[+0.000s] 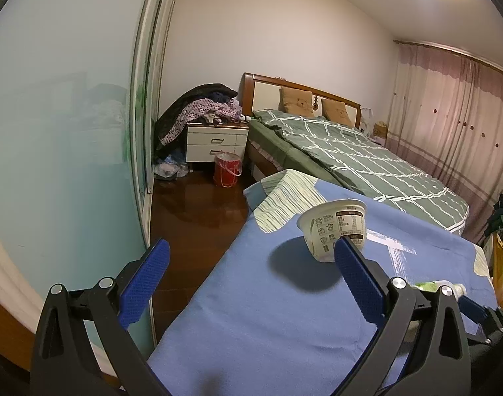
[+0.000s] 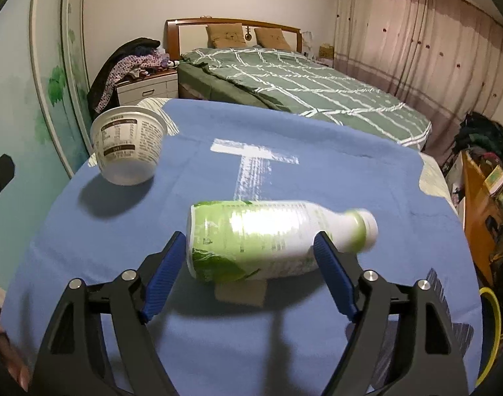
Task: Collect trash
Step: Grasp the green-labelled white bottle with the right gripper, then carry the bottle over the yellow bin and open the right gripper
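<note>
Blue cloth (image 2: pixel 284 346) with white T mark (image 2: pixel 251 165), bed (image 2: pixel 301 76) beyond, perhaps touching.

You can see printed panels of small text and little icons on the white cup (image 1: pixel 334 227), too fine to read. The green-and-white bottle (image 2: pixel 268 241) carries print as well, blurred past reading.

Home bedroom; made bed (image 1: pixel 350 151); nightstand (image 1: pixel 215 142); curtains (image 2: pixel 416 33)

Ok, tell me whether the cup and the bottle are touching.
Apart. The right wrist view shows bare blue cloth between the white cup, far left, and the lying green-and-white bottle near the right gripper.
</note>
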Demonstrator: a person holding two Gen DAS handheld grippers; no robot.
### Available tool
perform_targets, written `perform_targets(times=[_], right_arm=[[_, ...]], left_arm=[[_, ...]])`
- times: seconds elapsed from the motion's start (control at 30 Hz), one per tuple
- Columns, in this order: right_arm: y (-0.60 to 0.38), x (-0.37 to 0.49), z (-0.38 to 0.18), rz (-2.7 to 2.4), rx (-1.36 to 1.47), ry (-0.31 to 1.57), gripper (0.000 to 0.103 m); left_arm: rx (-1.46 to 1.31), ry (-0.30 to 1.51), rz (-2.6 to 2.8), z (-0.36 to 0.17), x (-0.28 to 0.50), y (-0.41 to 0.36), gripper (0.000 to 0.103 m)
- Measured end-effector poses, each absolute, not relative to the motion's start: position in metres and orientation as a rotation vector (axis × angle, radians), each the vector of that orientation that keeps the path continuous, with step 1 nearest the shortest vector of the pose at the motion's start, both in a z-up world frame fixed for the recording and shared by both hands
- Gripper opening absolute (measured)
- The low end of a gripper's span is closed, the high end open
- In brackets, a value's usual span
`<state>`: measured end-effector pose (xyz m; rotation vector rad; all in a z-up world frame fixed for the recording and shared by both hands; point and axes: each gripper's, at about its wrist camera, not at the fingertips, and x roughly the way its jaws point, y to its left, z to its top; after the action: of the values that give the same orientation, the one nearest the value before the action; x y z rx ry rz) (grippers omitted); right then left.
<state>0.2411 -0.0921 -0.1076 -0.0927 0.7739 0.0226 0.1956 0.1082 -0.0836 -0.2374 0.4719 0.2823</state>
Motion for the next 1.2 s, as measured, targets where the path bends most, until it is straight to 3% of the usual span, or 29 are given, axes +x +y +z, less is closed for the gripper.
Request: perform_targets(times=[0.4, 0.57, 0.83, 0.87, 0.97, 1.2], right_arm=[[-0.228, 0.212, -0.104, -0.145, 0.099, 0.765, 0.075], [-0.223, 0.207, -0.095, -0.077, 0.148, 0.708, 0.078], [-0.208, 0.244, -0.126, -0.117, 0.143, 0.821, 0.078], [-0.210, 0.246, -0.127, -0.119, 0.151, 0.821, 0.076], [-0.214, 0.249, -0.131, -0.109, 0.165, 0.847, 0.050], [-0.234, 0.214, -0.094, -0.061, 0.204, 0.738, 0.050]], left_arm=[[-0.222, 0.483, 0.269, -0.086, 0.196, 0.099, 0.098], [-0.206, 0.485, 0.265, -0.086, 0.194, 0.095, 0.098], [-0.191, 0.489, 0.242, -0.084, 0.192, 0.089, 0.098], [-0.187, 0.488, 0.238, -0.084, 0.192, 0.088, 0.098], [-0.183, 0.487, 0.234, -0.084, 0.192, 0.088, 0.098], [-0.175, 0.492, 0.232, -0.082, 0.191, 0.086, 0.098]])
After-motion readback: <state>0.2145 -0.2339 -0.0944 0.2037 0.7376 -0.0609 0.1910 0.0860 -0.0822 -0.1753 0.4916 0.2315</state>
